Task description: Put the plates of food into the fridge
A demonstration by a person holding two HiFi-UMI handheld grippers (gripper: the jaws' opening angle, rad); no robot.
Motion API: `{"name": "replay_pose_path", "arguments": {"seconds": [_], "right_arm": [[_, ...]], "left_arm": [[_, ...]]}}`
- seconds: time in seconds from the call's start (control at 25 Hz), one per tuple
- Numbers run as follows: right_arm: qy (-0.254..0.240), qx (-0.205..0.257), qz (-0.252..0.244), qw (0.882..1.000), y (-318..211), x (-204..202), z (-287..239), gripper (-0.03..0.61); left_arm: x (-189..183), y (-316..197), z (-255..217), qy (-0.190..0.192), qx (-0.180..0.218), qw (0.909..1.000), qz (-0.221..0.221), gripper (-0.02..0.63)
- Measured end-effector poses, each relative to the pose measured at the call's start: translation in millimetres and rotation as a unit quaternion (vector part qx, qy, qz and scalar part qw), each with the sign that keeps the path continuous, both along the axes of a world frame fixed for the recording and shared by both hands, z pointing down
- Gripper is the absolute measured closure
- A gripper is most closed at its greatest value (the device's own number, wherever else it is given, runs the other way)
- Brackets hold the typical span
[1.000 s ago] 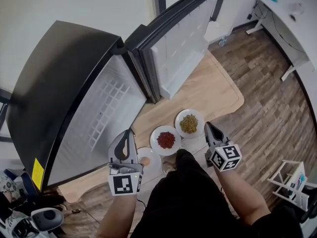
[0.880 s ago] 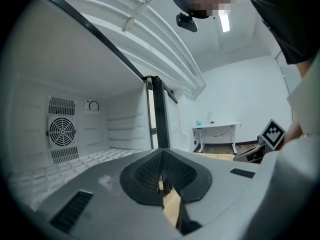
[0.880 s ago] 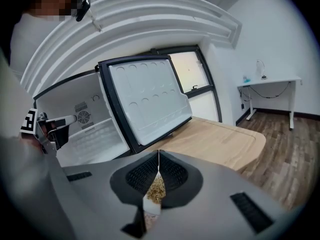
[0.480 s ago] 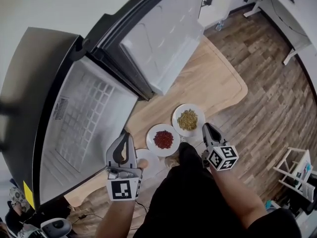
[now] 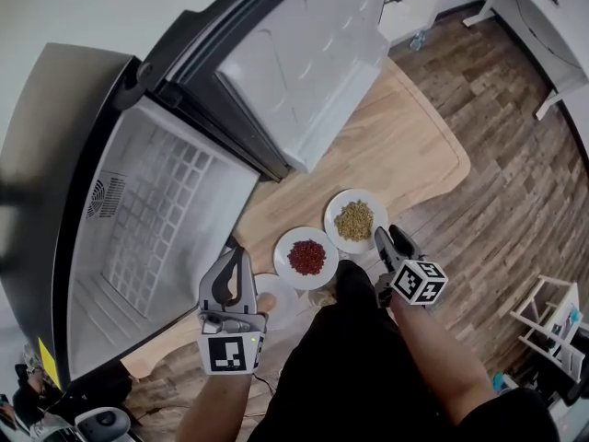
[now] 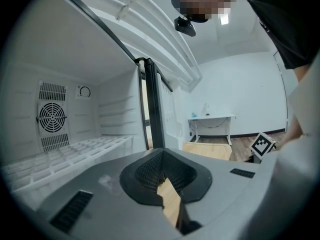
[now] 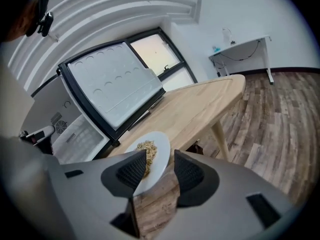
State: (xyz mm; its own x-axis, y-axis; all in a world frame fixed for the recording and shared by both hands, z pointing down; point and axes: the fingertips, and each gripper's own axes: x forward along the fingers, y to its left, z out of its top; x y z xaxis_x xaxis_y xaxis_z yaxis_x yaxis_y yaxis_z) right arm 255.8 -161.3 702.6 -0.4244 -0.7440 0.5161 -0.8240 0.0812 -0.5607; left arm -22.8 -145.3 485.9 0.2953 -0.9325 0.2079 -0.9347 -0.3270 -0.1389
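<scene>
Three white plates stand on the wooden table [image 5: 396,145] beside the open fridge [image 5: 156,219]. One holds yellow-brown food [image 5: 354,220], one red food [image 5: 307,257]. The third [image 5: 283,295], with something orange on it, is partly hidden by my left gripper [image 5: 239,252]. That gripper is shut and empty, and its own view faces the fridge's white shelf [image 6: 75,149]. My right gripper [image 5: 390,236] sits just right of the yellow-food plate [image 7: 162,144]. Its jaws have just been opening. The plate's near rim shows in the gap between them, with neither pad pressing on it.
The fridge door [image 5: 304,63] swings out over the table's far left. A white desk [image 5: 552,7] stands at the back right and a white rack [image 5: 543,325] on the wood floor to the right. The person's dark-clothed legs fill the bottom middle.
My right gripper has dropped toward the yellow-food plate, rolled, and its jaws have gone from together to apart. The left gripper has sunk a little. The head view has tipped closer to the fridge.
</scene>
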Motion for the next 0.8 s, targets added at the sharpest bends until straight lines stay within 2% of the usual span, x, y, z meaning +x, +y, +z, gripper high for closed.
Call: {"name": "replay_pose_path", "arguments": {"seconds": [0.24,0.4,0.52,0.68,0.8], "right_arm": [[-0.059,-0.043,0.023,0.997,0.0,-0.2,23.6,0.405],[-0.096,-0.047,0.035,0.994,-2.6,-0.9,25.9,0.408],[-0.092,-0.041,0.04,0.994,-3.4,1.7,21.5,0.488],[-0.113,-0.054,0.068,0.99,0.3,12.3,17.3,0.503],[-0.153,-0.037,0.088,0.984,-3.0,16.8,-1.9,0.524]], "left_arm": [[0.0,0.0,3.4,-0.003,-0.007,1.0,-0.006,0.611],[-0.8,0.5,3.8,-0.01,-0.01,0.9999,-0.009,0.609],[-0.9,1.6,3.7,-0.012,-0.01,0.9998,-0.011,0.609],[2.1,3.0,-0.8,-0.005,-0.011,0.9998,-0.016,0.61],[4.3,4.1,-8.1,-0.009,-0.002,0.9999,-0.014,0.61]]}}
